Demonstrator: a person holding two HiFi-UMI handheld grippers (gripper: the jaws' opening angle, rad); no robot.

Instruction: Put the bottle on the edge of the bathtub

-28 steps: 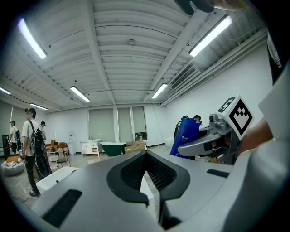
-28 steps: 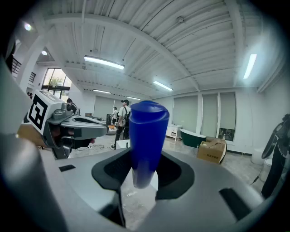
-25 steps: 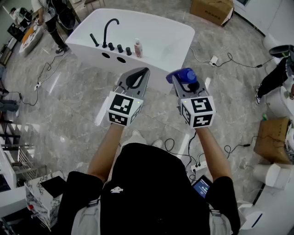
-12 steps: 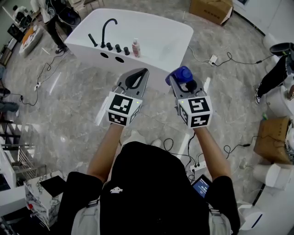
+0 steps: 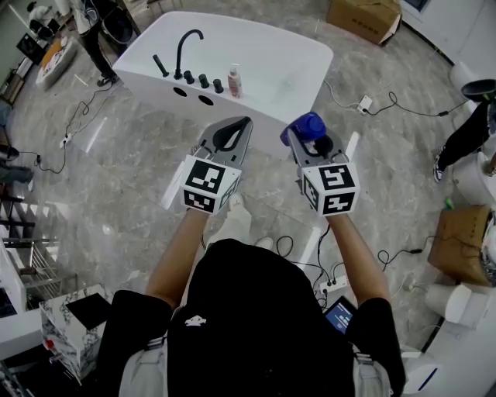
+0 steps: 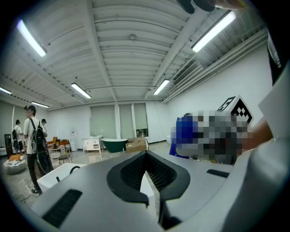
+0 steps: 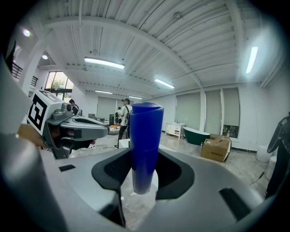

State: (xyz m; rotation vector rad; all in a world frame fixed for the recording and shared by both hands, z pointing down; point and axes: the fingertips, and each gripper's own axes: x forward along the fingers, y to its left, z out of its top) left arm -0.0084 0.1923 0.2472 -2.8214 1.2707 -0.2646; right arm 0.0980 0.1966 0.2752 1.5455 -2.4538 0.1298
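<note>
Blue plastic fills the middle of my right gripper view: the blue bottle (image 7: 145, 145) stands upright between the jaws of my right gripper (image 7: 144, 179). Both fingers pinch it low on the body and its top rises well above them. In the head view the same blue bottle (image 5: 308, 126) pokes out ahead of the right gripper (image 5: 311, 141), in the air above the grey marble floor (image 5: 116, 178), just short of the near side of the white bathtub (image 5: 267, 43).

My left gripper (image 5: 229, 133) hovers level with the right one and apart from it. Its own view shows the left gripper (image 6: 147, 174) with the fingers pressed together at the tips and nothing between them.

On the near edge of the bathtub, toward its left end, I see a black faucet (image 5: 184, 48) and a row of black knobs (image 5: 203, 81). A small pink bottle (image 5: 234, 81) stands upright just right of them. A cardboard box (image 5: 364, 19) sits on the floor beyond the far right corner of the tub, and cables (image 5: 387, 101) trail across the floor to the right.
</note>
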